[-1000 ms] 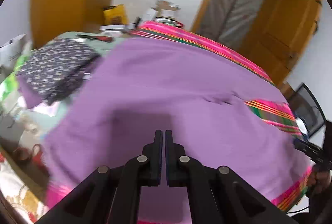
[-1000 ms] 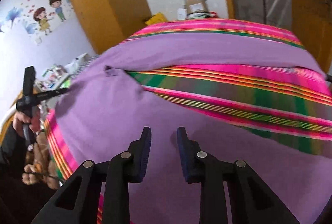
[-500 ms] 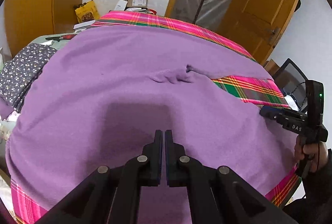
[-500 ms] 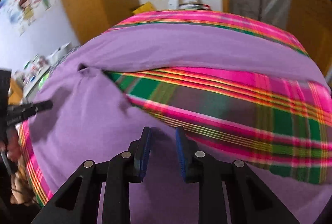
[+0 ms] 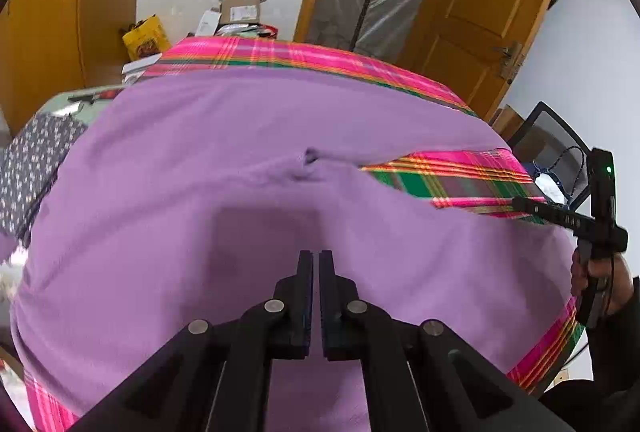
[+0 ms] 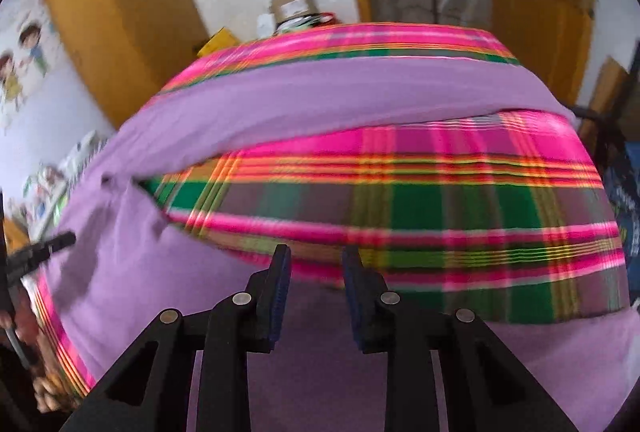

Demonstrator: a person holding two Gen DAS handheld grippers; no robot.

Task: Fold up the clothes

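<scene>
Your left claw is closed and empty; your right claw, jaws apart, has just been opening.

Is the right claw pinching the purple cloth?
Apart. The right wrist view shows the right claw open, nothing between its pads, hovering over the purple cloth.

Purple garment, plain lilac knit, spread wide and mostly flat over the pink-and-green plaid cover. Looks like trousers: two broad legs splitting at a small puckered crotch point near the middle, bunched into a few creases there. Far leg stretched as a long band toward the right, close to the far edge. Near leg lying broad along the near side, reaching the left edge. Wedge of plaid showing between them, widening to the right. Surface smooth, only faint ripples.
</scene>
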